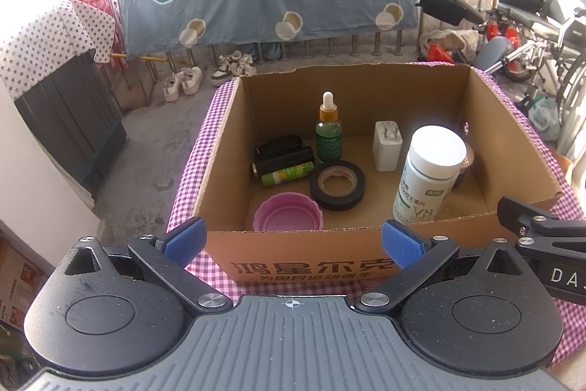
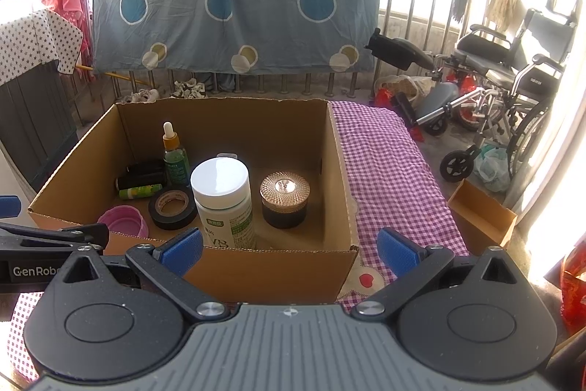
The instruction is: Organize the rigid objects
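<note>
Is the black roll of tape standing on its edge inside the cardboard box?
No, the black roll of tape lies flat on the floor of the cardboard box, its round hole facing up.

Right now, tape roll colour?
Black tape roll, tan core; left wrist view shows it best.

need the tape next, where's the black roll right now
The black tape roll lies flat on the cardboard box floor, near the front, between the pink lid and the white pill bottle.
</note>
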